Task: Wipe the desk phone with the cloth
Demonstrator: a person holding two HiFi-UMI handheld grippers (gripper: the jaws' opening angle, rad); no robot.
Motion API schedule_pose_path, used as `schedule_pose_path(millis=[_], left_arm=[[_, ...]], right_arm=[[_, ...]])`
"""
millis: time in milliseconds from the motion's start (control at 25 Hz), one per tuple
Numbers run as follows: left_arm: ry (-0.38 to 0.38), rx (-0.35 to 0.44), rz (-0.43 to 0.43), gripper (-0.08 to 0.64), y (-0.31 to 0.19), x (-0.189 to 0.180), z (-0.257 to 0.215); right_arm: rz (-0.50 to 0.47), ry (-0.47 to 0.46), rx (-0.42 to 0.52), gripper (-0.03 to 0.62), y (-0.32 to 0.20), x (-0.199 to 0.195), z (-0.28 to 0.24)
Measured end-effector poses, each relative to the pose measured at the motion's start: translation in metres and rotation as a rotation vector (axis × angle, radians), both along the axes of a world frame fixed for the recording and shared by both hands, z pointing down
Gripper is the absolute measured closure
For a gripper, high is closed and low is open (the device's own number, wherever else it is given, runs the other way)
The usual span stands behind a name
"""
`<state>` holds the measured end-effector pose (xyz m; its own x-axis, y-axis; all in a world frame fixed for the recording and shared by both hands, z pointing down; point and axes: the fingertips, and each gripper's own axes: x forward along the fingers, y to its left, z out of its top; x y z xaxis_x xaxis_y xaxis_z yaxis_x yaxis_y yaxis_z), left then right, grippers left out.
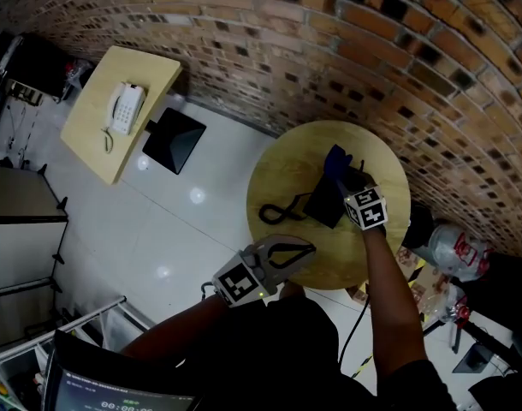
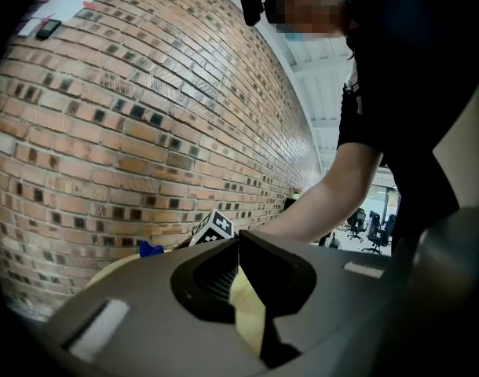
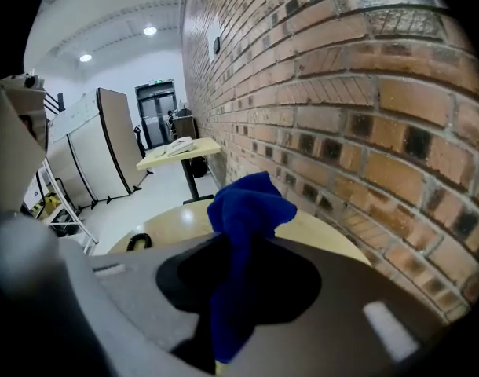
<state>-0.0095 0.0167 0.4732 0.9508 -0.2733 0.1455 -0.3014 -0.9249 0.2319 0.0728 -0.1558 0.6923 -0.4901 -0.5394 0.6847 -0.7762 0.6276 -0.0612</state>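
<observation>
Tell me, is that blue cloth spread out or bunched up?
Bunched up. The cloth is pinched between the jaws of the right gripper, and a crumpled tuft sticks up above them.

Lit from overhead: two ceiling lights [image 3: 149, 31] glow far left in the right gripper view, and the white floor [image 1: 115, 221] throws back a few small glare spots in the head view. Fairly bright and even, with soft shadows only. The table [image 1: 282, 165] looks well lit. Fisheye is heavy everywhere, so the wall [image 1: 329, 50] bows into an arc and the corners go black. Up close to the lens, the left gripper [image 2: 238, 246] and right gripper [image 3: 233, 246] are mushy and out of focus, while the bricks behind stay sharp. The ceiling [image 2: 326, 53] in the left gripper view is nearly blown out.
</observation>
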Motion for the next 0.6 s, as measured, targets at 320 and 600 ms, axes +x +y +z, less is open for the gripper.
schedule_pose_path(millis=[320,600], left_arm=[[-0.004,-0.005,-0.01,0.566,0.001,-0.008,0.005],[0.006,-0.009,-0.006,0.566,0.007,-0.009,0.005]], right_arm=[[-0.048,0.066,-0.016,0.503,0.004,-0.018,0.022],[-0.134,0.076,-0.083,0.503,0.06,-0.049,0.044]])
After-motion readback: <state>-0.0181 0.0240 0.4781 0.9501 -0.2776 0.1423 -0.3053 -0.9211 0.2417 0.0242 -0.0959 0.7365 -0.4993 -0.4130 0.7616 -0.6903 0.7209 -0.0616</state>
